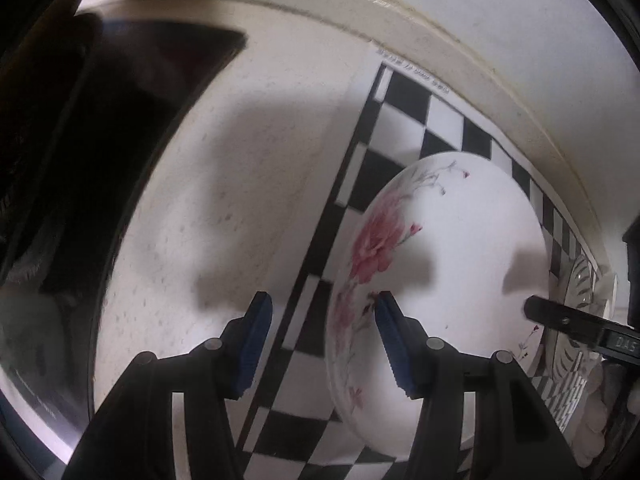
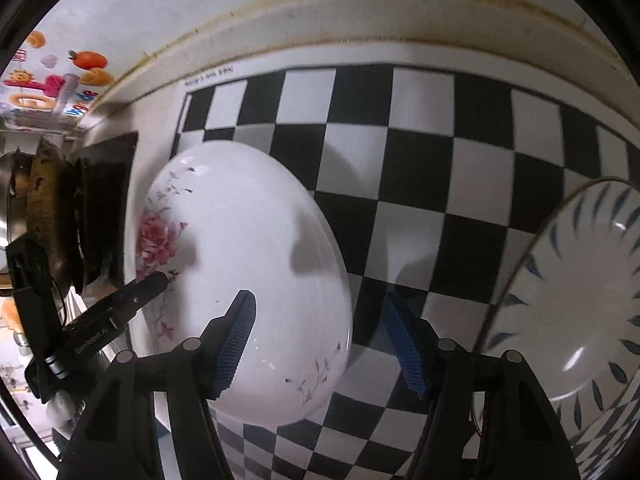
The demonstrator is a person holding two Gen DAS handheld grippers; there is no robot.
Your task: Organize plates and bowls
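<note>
blue-leaf bowl [image 2: 580,300] cut off at right edge, mat lettering [image 2: 210,76] unreadable

Speckled counter [image 1: 248,184], checkered mat [image 2: 420,168], floral plate [image 2: 248,272], blue-leaf bowl [image 2: 580,300]

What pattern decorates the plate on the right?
Dark blue leaf strokes on white plate; clearest in the right wrist view.

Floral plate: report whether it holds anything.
Empty. The floral plate shows bare white glaze inside, crossed only by gripper shadows. Both grippers are open at its rim: left gripper, right gripper.
</note>
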